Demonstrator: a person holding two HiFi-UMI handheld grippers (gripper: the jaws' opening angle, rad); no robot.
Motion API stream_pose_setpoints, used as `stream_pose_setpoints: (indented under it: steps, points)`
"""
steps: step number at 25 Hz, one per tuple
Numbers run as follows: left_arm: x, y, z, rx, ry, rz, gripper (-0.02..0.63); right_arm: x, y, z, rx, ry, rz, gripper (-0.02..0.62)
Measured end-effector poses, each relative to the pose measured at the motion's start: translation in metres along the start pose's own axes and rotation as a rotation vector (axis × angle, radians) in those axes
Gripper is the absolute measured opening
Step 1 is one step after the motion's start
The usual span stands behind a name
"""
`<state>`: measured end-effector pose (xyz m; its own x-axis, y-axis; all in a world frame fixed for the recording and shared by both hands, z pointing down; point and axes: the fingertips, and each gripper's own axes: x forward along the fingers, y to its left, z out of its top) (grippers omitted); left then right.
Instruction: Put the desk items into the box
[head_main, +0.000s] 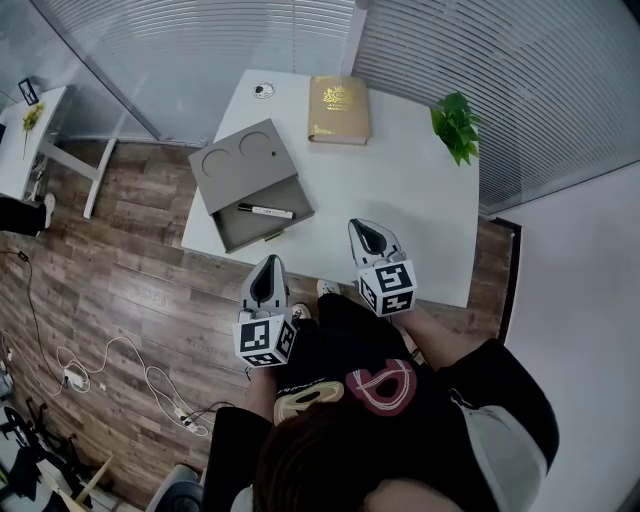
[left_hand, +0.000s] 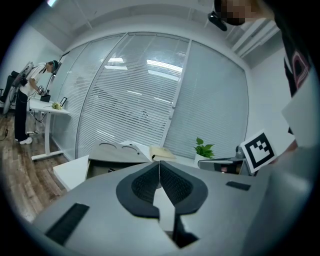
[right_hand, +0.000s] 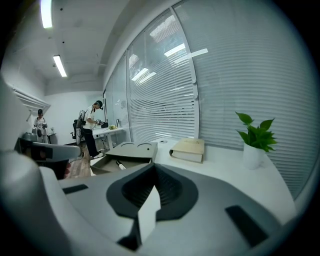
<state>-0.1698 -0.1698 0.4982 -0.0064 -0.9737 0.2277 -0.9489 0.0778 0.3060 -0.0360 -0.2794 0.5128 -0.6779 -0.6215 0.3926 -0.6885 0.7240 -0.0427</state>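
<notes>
nearest the person, the left gripper and right gripper hang by the near edge of the white surface, each with its fingers closed together on nothing. beyond them the grey box sits open at the surface's left side, a pen lying inside it. farther back lies a tan book, and a green plant stands at the far right.

One table bears one grey box, one pen, one book, one potted plant and one small round disc. Two grippers: left gripper, right gripper.
</notes>
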Motion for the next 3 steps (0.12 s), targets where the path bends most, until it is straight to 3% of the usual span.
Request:
stream_pose_setpoints:
  steps: [3]
  points:
    - [0.0004,-0.0018,0.0,0.001,-0.002,0.003,0.018,-0.0004,-0.0017,0.0012,-0.002,-0.003,0.003,0.009]
